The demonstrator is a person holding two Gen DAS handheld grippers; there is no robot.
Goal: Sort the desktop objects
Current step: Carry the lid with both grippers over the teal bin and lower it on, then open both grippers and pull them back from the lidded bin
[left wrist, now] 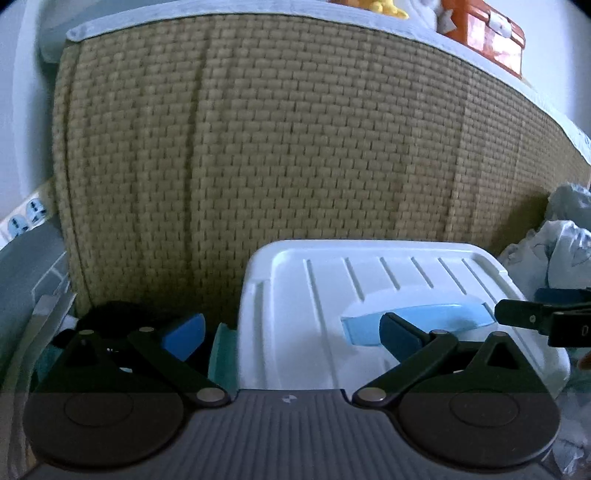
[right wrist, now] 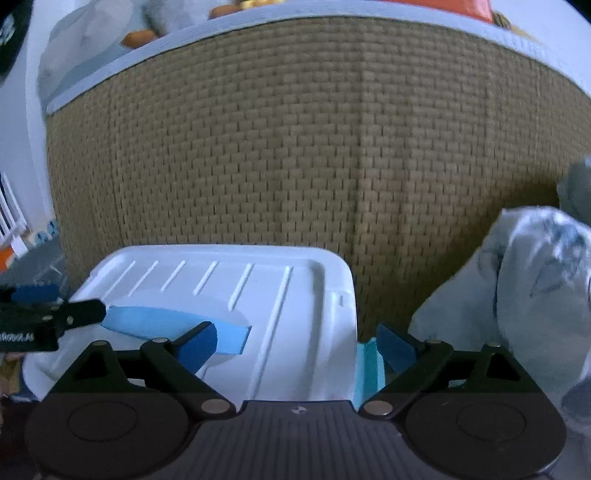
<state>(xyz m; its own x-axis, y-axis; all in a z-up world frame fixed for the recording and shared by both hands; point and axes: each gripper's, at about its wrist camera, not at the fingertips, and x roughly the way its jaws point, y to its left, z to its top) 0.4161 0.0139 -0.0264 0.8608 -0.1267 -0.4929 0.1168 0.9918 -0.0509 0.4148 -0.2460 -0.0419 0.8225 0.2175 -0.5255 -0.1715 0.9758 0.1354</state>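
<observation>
orange box point(left wrist: 484, 33): cut by top edge | crumpled bag point(right wrist: 517, 280): blurred | box lid point(right wrist: 221, 295): near edge hidden

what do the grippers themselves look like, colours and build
Both match: the left gripper and right gripper have black linkage arms with silver rivets, two round black discs, a ribbed grey body bearing a small round logo, and blue finger pads. No cables or sleeves show.
</observation>
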